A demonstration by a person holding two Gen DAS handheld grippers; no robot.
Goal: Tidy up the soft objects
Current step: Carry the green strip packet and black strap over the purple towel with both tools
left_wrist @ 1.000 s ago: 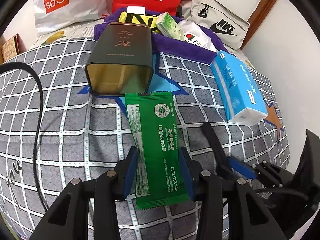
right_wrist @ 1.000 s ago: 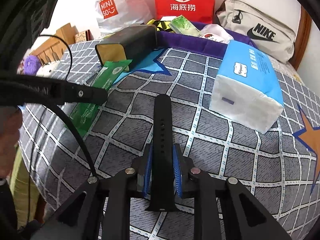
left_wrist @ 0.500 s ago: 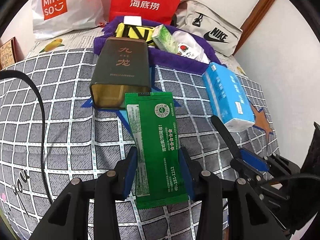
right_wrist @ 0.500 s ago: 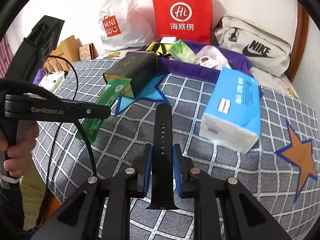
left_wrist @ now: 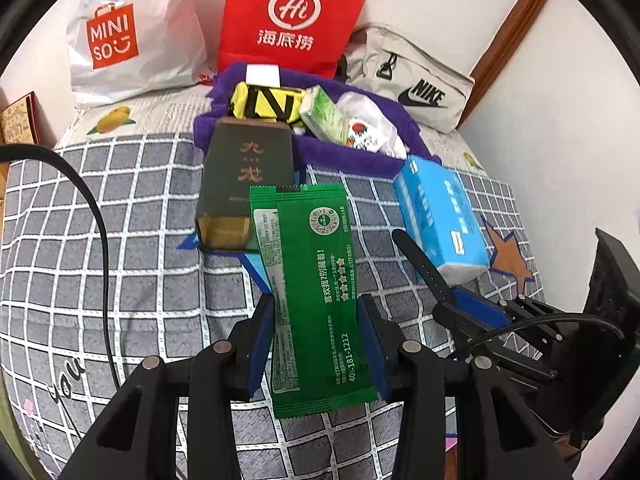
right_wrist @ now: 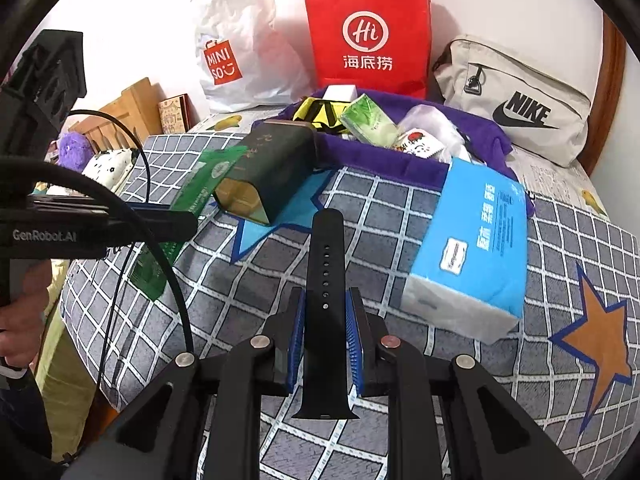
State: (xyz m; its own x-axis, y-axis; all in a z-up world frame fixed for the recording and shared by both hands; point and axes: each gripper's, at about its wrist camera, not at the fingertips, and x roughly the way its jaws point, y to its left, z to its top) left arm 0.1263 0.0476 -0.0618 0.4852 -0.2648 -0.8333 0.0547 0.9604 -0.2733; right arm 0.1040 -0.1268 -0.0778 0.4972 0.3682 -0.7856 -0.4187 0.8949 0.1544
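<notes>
My left gripper (left_wrist: 316, 340) is shut on a green flat packet (left_wrist: 312, 276) and holds it above the checked bed cover. My right gripper (right_wrist: 324, 336) is shut on a black watch strap (right_wrist: 325, 280), also lifted off the bed; the strap shows in the left wrist view (left_wrist: 420, 264) too. The green packet shows at the left of the right wrist view (right_wrist: 192, 196). A purple cloth tray (right_wrist: 380, 164) at the back holds a yellow-black pack (left_wrist: 268, 104), a green tissue pack (left_wrist: 324, 116) and a white pouch (left_wrist: 372, 128).
A dark tin box (left_wrist: 244, 184) lies on its side in front of the tray. A blue tissue pack (right_wrist: 476, 248) lies at the right. A Miniso bag (left_wrist: 120, 36), a red paper bag (left_wrist: 292, 20) and a Nike pouch (left_wrist: 420, 84) stand against the wall.
Both grippers have risen and drawn back from the bed with the green packet and the black strap still held. The tin box and tissue pack look farther away.
</notes>
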